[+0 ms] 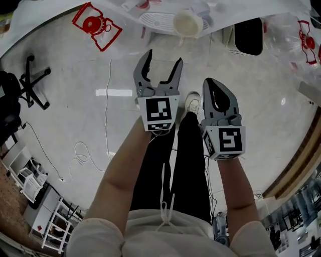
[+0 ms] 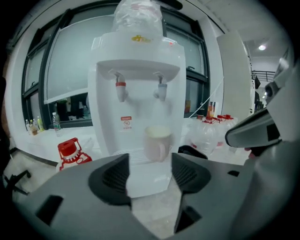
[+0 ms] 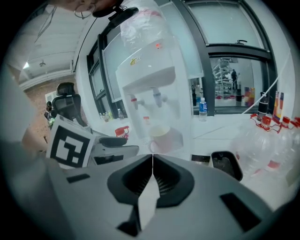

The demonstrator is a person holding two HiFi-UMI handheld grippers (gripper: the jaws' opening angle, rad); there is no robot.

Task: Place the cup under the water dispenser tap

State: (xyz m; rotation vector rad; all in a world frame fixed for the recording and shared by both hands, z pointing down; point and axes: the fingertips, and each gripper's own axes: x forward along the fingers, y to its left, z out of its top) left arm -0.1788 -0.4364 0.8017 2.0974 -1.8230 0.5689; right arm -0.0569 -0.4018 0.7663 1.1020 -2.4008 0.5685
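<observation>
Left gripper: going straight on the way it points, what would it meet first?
Likely the cup on the water dispenser's tray, centred ahead of its open jaws; depth is unclear.

Seen from overhead, the water dispenser runs off the top edge. Its upper part is out of sight there, and only its foot and the rim of the cup show. In the left gripper view the bottle on top of the dispenser is cut by the top edge, the red label is too small to read, and the right gripper is clipped at the side. In the right gripper view the cup looks faint and smeared, and the left gripper is half hidden behind the right one's body.
</observation>
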